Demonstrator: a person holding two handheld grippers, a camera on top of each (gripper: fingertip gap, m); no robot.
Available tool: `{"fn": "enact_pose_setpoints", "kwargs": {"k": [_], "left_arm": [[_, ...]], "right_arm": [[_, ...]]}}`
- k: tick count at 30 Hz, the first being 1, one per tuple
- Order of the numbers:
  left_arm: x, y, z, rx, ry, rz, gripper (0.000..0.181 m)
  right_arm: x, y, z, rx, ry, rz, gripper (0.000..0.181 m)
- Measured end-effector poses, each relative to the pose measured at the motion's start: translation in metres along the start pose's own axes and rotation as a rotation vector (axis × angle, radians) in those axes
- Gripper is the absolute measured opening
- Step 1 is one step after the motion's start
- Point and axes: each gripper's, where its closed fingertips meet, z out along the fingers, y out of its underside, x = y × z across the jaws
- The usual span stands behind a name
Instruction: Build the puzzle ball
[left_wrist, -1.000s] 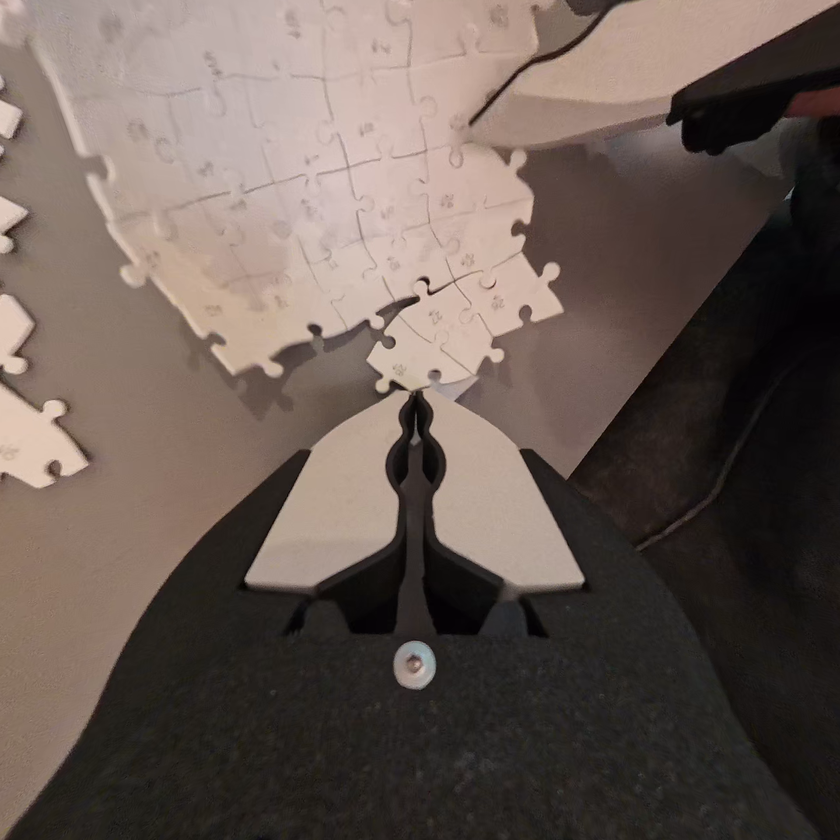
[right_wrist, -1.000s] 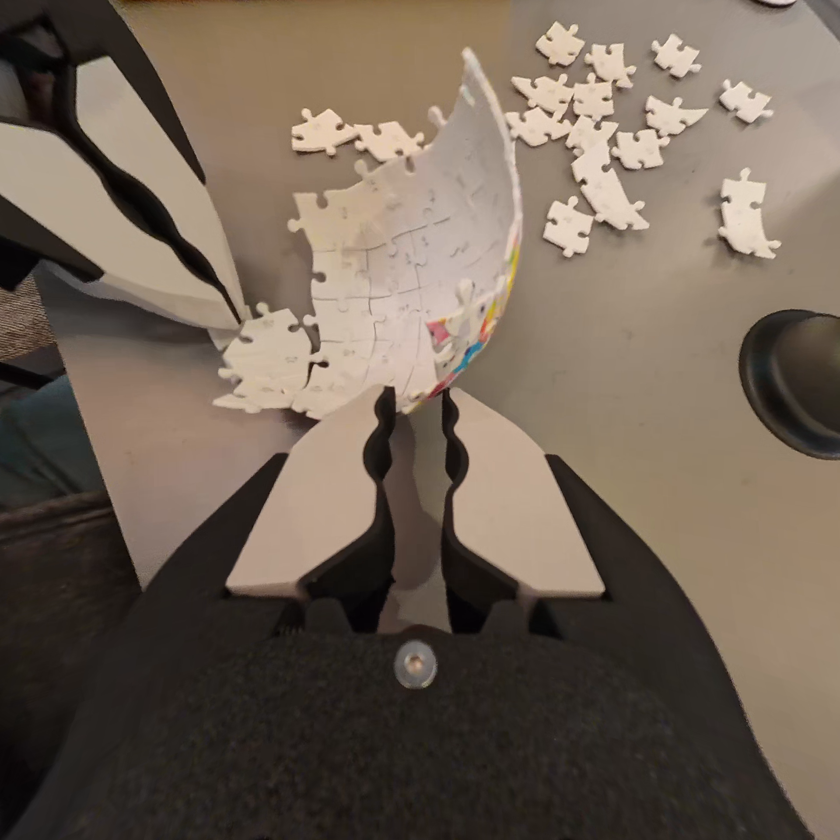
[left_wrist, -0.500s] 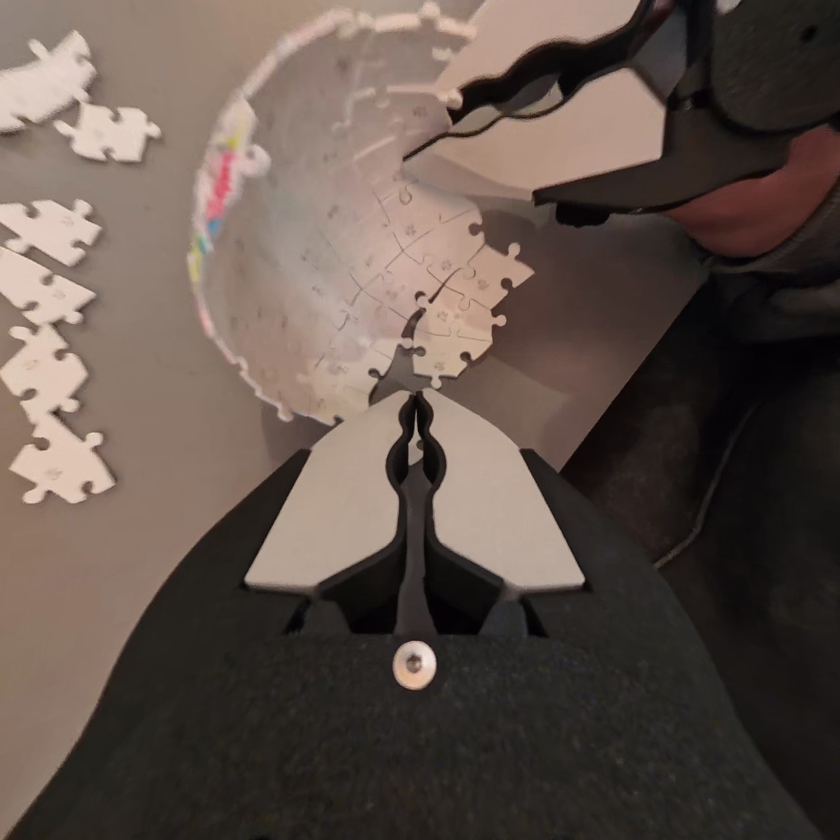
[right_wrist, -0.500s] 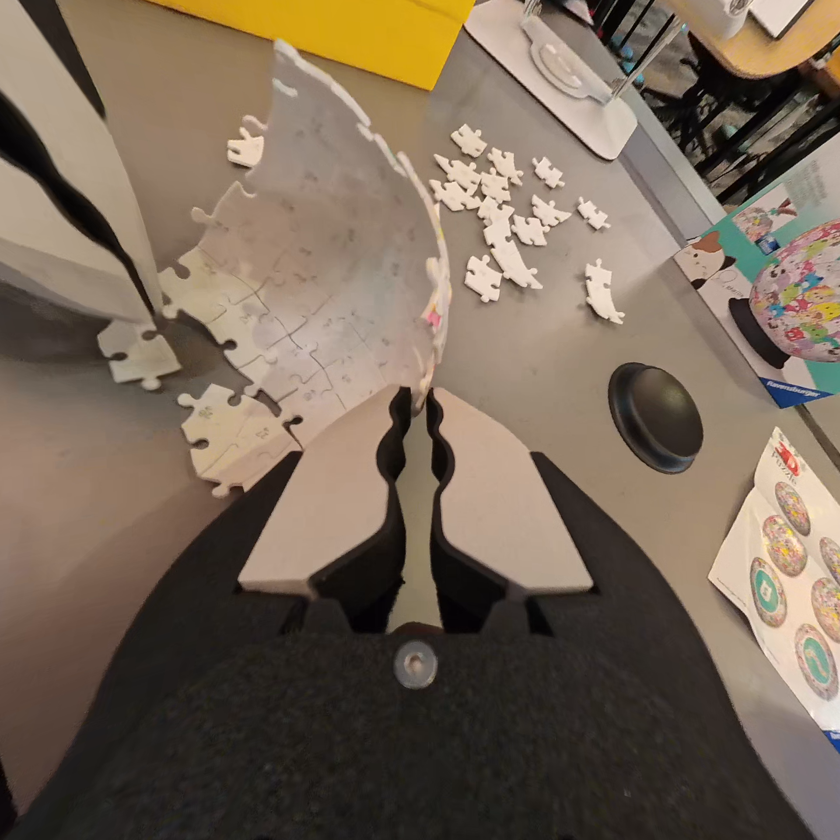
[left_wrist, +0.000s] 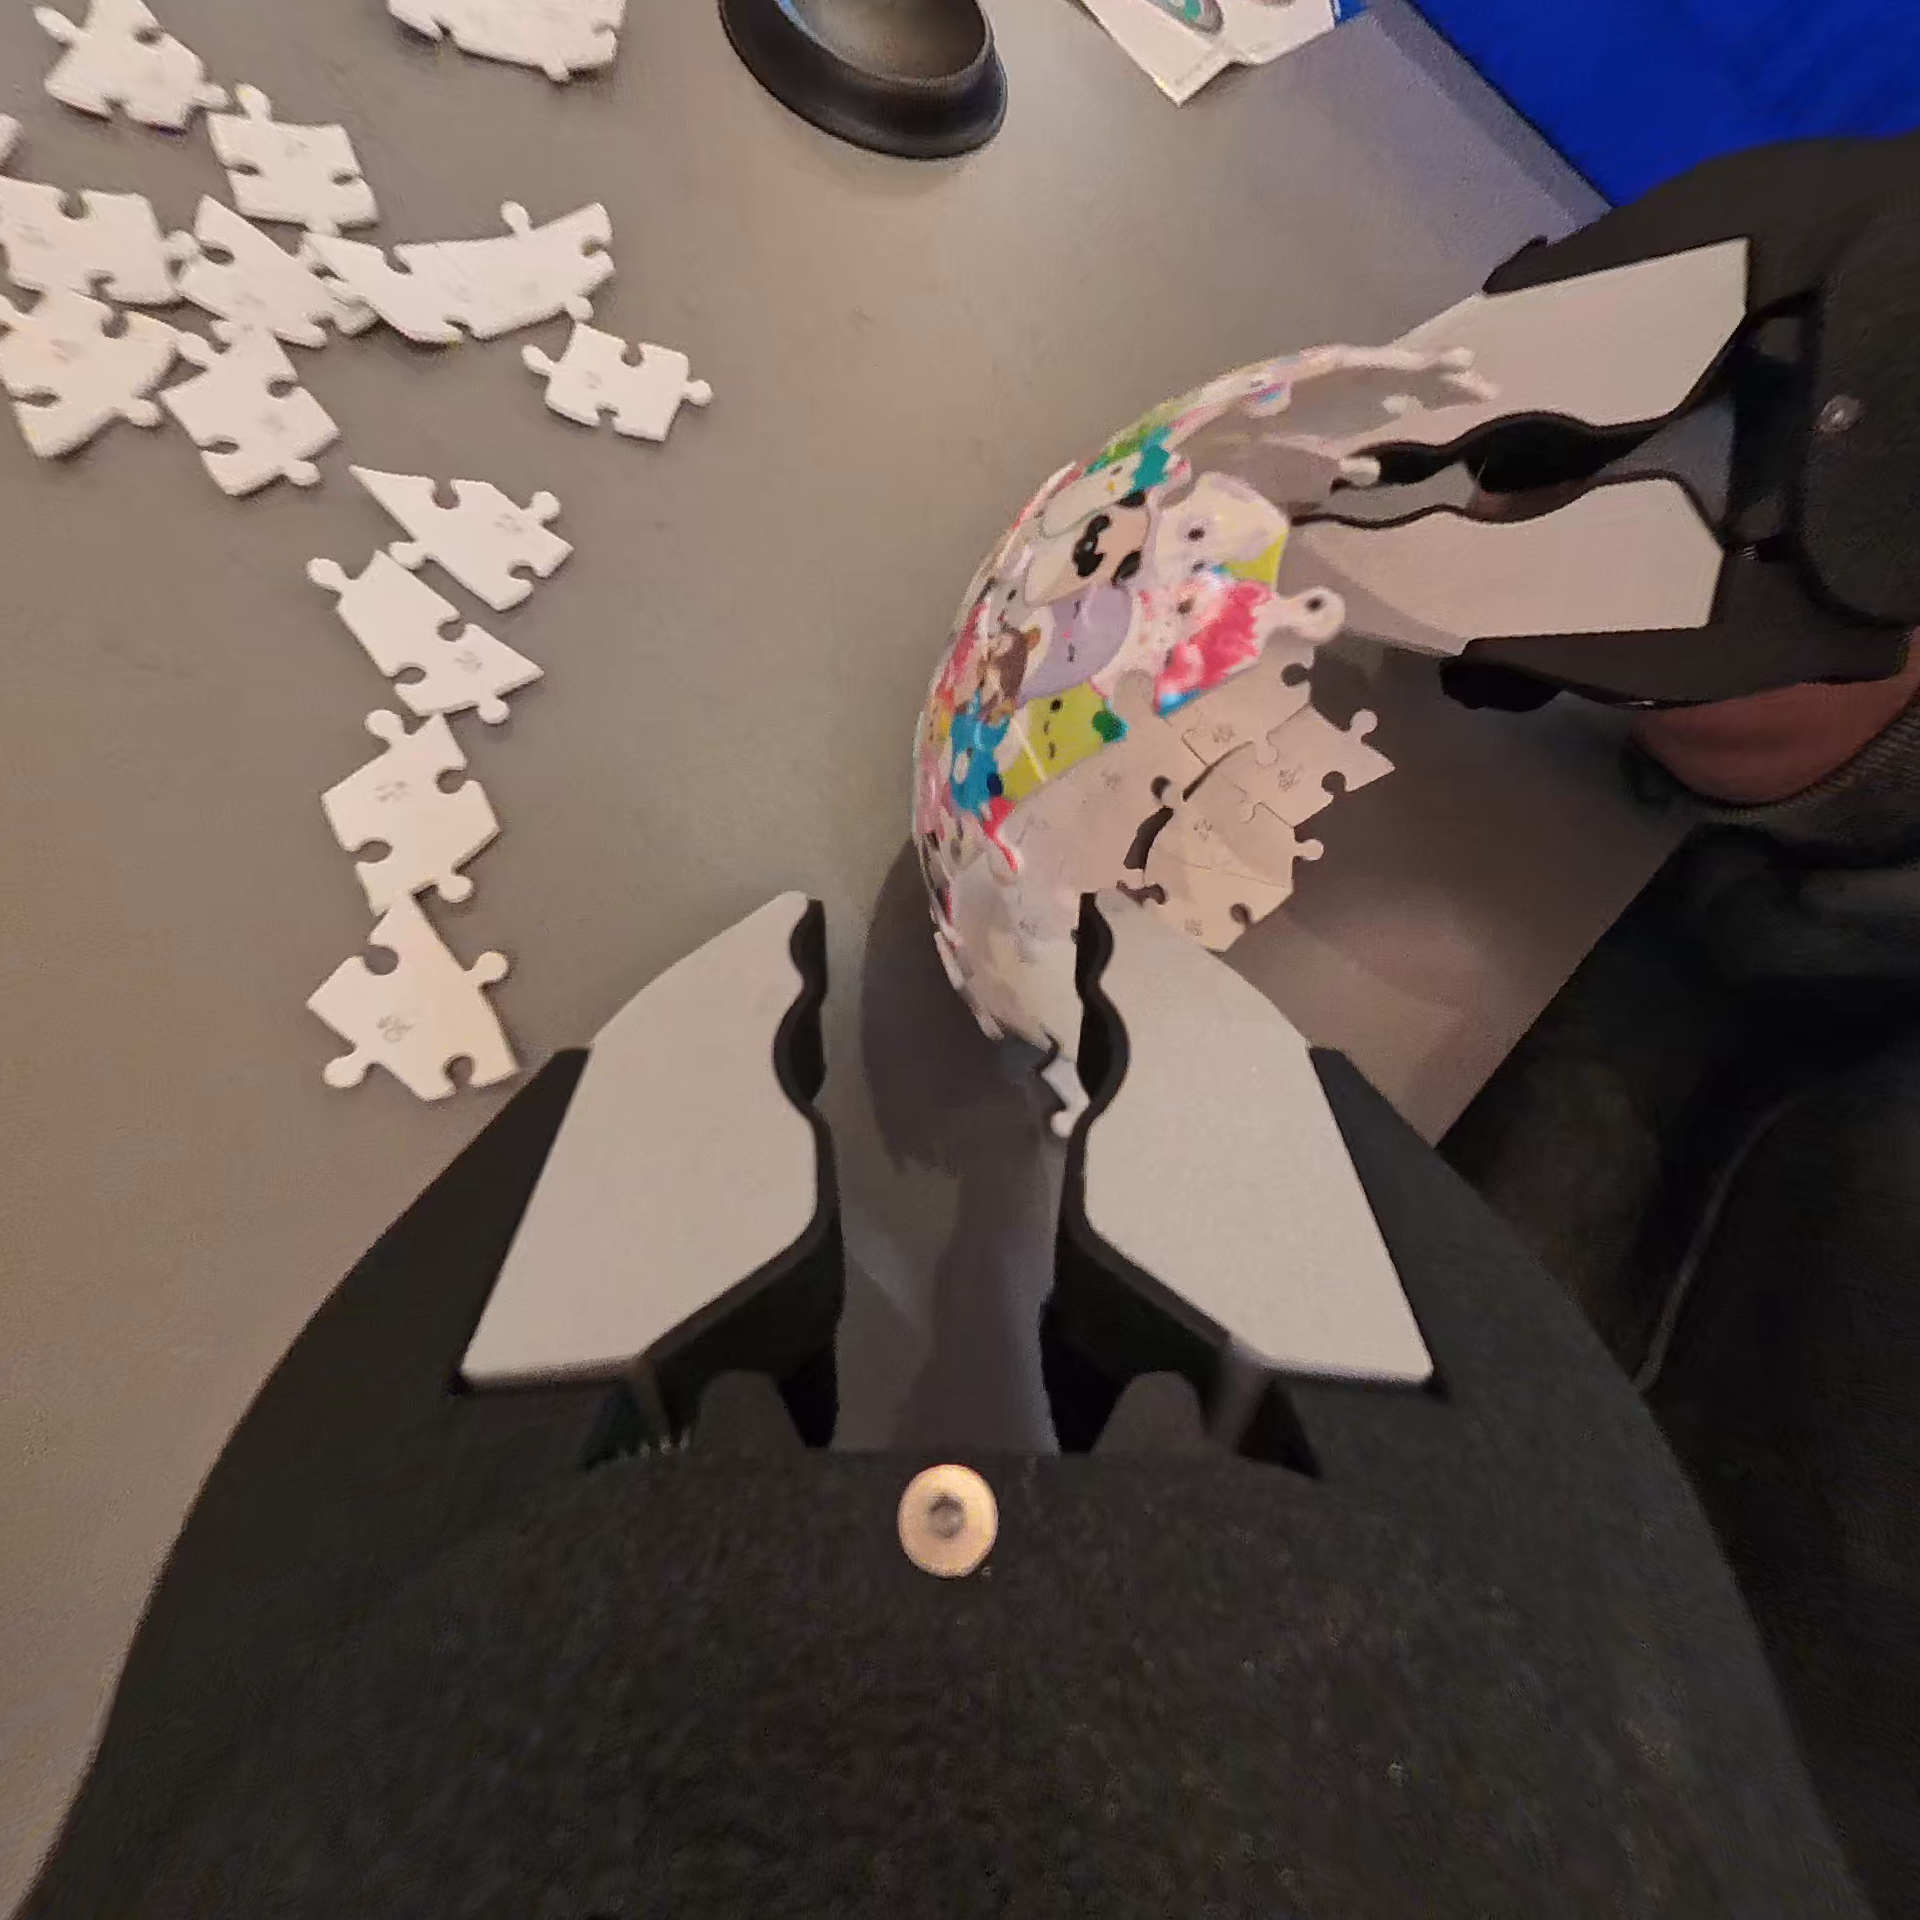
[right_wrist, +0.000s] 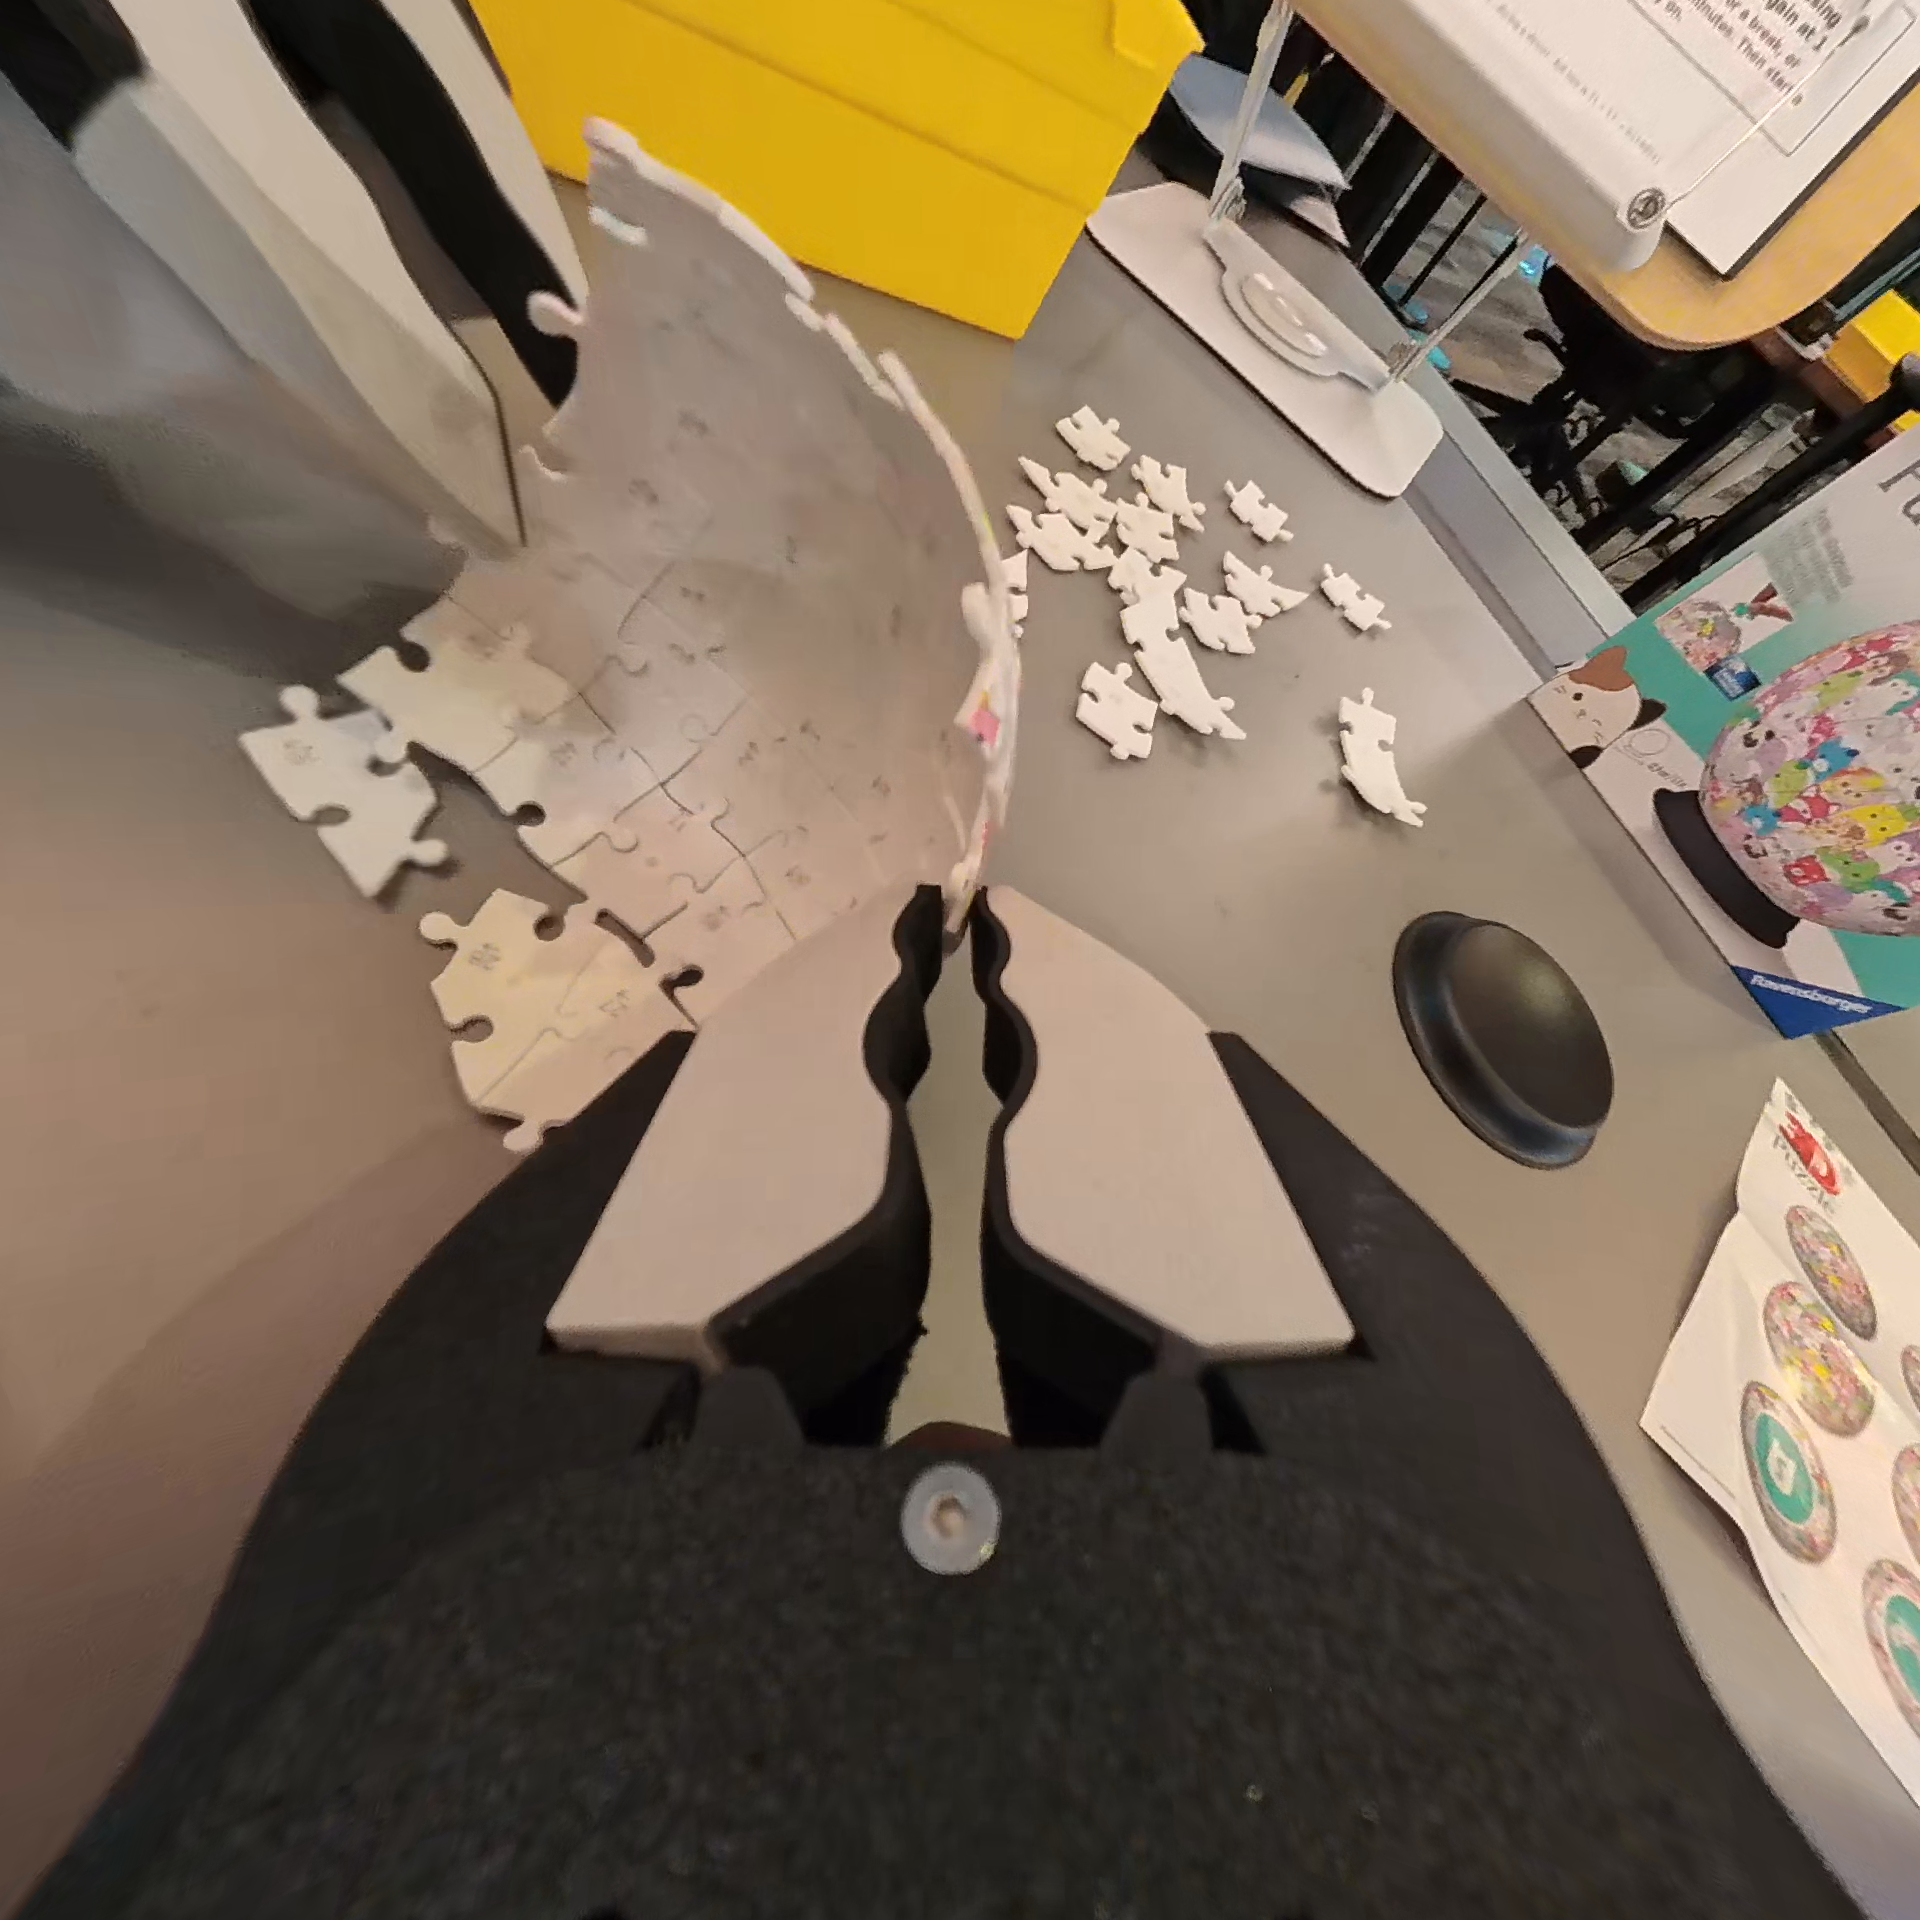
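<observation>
Left gripper (left_wrist: 945, 935), a black-bodied two-finger claw with grey finger plates, points forward low over the grey table top (left_wrist: 790, 582), its jaws spread wide and holding nothing. Right gripper (right_wrist: 958, 923), of the same build, reaches in from the opposite side with its jaws nearly closed, pinching the thin edge of the partly built puzzle ball (right_wrist: 769, 665); in the left wrist view it appears at upper right (left_wrist: 1340, 488), its tips on the shell's upper rim.

The puzzle ball (left_wrist: 1091, 665) is a curved, incomplete shell of interlocked plastic pieces, colourfully printed with cartoon figures on the convex side and plain white on the concave side, with ragged tabbed edges. It stands on edge at the near side of the table. Its lower rim lies just ahead of the left gripper's open jaws, close to the right-hand finger; contact cannot be told.

Loose white puzzle pieces (left_wrist: 416, 644) lie scattered on the table to the left, well apart from the shell. A round black stand (right_wrist: 1501, 1039) sits beyond.
</observation>
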Motion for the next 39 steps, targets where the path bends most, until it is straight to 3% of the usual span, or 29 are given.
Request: {"fn": "enact_pose_setpoints", "kwargs": {"k": [2,6,11,13,16,19,20,23,26,33,39], "left_arm": [[0.002,0.003,0.008,-0.032,0.02,0.001,0.039],[0.001,0.004,0.016,-0.045,0.004,0.007,0.006],[-0.004,0.0,0.015,-0.016,-0.041,-0.053,0.002],[-0.003,-0.002,0.014,0.003,-0.065,-0.059,0.002],[-0.002,-0.001,0.012,0.013,-0.128,-0.053,0.002],[-0.001,0.0,0.009,0.024,-0.173,-0.066,0.002],[-0.001,0.001,0.008,0.026,-0.183,-0.073,0.002],[-0.002,0.0,0.005,0.037,-0.222,-0.08,0.002],[-0.002,-0.001,0.003,0.042,-0.266,-0.068,0.002],[0.004,-0.002,0.003,0.056,-0.308,-0.038,0.002],[0.006,-0.002,0.004,0.057,-0.311,-0.039,0.002]], "right_arm": [[0.0,-0.001,0.0,0.003,-0.006,0.003,0.005],[-0.001,0.0,0.001,0.004,-0.005,-0.009,0.006],[-0.003,0.003,-0.002,-0.005,-0.059,0.047,0.014],[-0.003,0.003,-0.011,-0.021,-0.066,0.063,0.028],[-0.005,-0.002,-0.033,-0.012,-0.069,0.098,0.028],[-0.023,-0.01,-0.054,0.007,-0.103,0.123,0.014],[-0.037,-0.012,-0.057,0.007,-0.148,0.116,0.0],[-0.078,0.006,-0.043,-0.148,-0.242,0.051,0.0],[-0.096,0.015,-0.031,-0.197,-0.241,-0.023,0.0],[-0.079,0.019,-0.005,-0.269,-0.066,-0.082,0.0],[-0.072,0.01,-0.005,-0.265,-0.046,-0.045,0.0]]}}
